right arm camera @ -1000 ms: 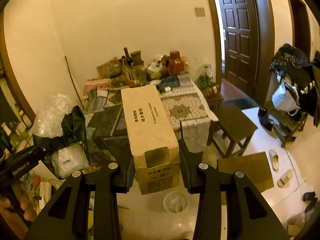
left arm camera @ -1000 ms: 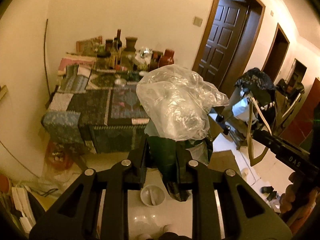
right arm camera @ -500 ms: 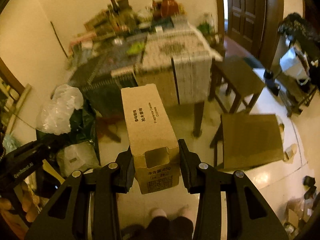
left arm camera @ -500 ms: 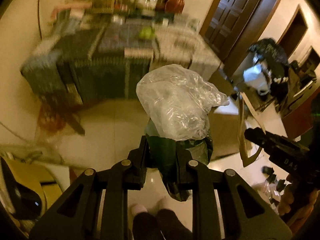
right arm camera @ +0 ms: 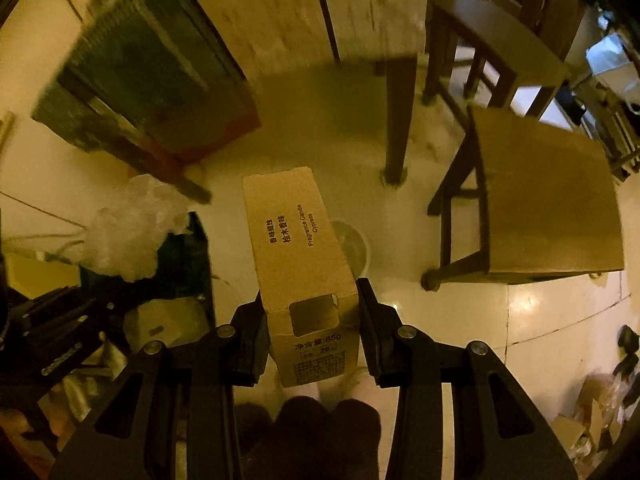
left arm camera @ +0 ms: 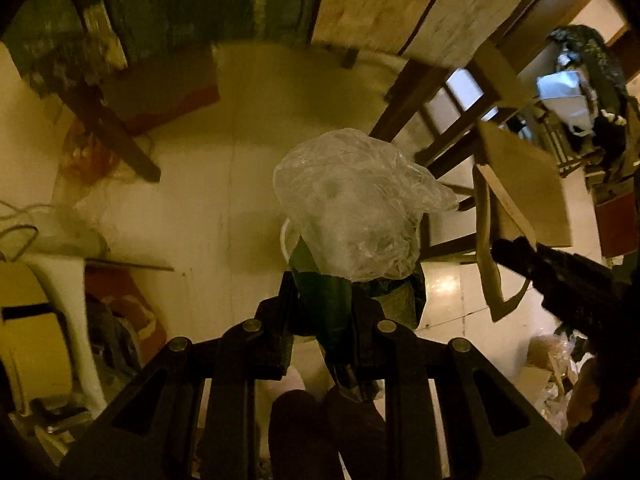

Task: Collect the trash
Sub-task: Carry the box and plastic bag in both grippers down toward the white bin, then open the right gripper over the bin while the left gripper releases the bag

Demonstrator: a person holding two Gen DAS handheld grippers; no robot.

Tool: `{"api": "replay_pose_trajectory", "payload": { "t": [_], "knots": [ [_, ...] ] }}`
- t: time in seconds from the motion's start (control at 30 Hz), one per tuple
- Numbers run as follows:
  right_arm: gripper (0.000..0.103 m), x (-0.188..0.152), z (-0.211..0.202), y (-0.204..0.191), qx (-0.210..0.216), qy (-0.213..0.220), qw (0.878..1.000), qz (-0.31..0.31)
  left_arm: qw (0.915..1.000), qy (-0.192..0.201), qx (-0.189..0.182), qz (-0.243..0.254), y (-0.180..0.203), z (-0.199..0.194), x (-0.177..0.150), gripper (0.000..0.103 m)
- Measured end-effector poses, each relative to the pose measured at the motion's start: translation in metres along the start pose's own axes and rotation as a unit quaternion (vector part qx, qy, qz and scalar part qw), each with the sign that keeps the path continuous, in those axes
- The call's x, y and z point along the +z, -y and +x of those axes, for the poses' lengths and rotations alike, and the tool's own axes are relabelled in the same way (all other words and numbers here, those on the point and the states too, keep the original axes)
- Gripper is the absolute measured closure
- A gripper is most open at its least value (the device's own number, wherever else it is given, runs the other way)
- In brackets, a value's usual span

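My left gripper point(left arm camera: 322, 304) is shut on a dark green plastic bag point(left arm camera: 328, 304) topped with crumpled clear plastic point(left arm camera: 352, 204). It hangs above the floor, over a small white bin point(left arm camera: 286, 236) that is mostly hidden behind the bundle. My right gripper point(right arm camera: 312, 312) is shut on a brown cardboard candle box point(right arm camera: 300, 240), held above the same white bin point(right arm camera: 354, 246). The left gripper with its bundle point(right arm camera: 136, 228) shows at the left of the right wrist view; the right gripper point(left arm camera: 560, 284) shows at the right of the left wrist view.
A cloth-covered table point(right arm camera: 280, 12) on dark wooden legs point(right arm camera: 396, 120) stands ahead. A wooden stool point(right arm camera: 548, 200) is at the right. Clutter lies on the floor at the left point(left arm camera: 44, 300) and the far right point(right arm camera: 592, 412). My feet point(right arm camera: 308, 428) are below.
Both grippers have tipped downward from facing the table top to facing the floor and the white bin. Each keeps its hold on its item.
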State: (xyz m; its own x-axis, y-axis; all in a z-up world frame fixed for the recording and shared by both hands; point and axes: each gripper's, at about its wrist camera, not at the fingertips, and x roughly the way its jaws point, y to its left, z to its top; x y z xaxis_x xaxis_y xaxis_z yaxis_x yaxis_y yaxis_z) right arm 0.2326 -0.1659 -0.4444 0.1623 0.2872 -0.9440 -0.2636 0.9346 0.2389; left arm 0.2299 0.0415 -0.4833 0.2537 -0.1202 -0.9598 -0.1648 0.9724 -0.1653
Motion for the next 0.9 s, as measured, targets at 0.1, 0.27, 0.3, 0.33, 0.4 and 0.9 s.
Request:
{"api": "replay_pose_trajectory", "payload": {
  "t": [0.1, 0.27, 0.3, 0.33, 0.4, 0.9],
  "knots": [
    [0.068, 0.004, 0.036, 0.008, -0.002, -0.009, 1.0, -0.005, 0.9998, -0.013, 0.009, -0.007, -0.01, 0.035, -0.005, 0.082],
    [0.067, 0.019, 0.087, 0.012, -0.001, -0.012, 1.0, -0.014, 0.9993, -0.024, 0.016, -0.026, -0.027, 0.082, -0.003, 0.082],
    [0.067, 0.021, 0.096, 0.011, -0.002, -0.01, 1.0, -0.017, 0.9992, -0.024, 0.017, -0.029, -0.03, 0.092, 0.0, 0.082],
    [0.067, 0.024, 0.104, 0.011, -0.002, -0.008, 1.0, -0.022, 0.9991, -0.023, 0.019, -0.031, -0.032, 0.1, 0.001, 0.082],
    [0.067, 0.028, 0.115, 0.009, 0.002, -0.005, 1.0, -0.027, 0.9989, -0.022, 0.019, -0.037, -0.036, 0.112, 0.006, 0.082],
    [0.045, 0.034, 0.13, 0.016, 0.019, -0.026, 0.999, -0.035, 0.9982, -0.047, -0.004, -0.036, -0.021, 0.168, 0.035, 0.079]
  ]
}}
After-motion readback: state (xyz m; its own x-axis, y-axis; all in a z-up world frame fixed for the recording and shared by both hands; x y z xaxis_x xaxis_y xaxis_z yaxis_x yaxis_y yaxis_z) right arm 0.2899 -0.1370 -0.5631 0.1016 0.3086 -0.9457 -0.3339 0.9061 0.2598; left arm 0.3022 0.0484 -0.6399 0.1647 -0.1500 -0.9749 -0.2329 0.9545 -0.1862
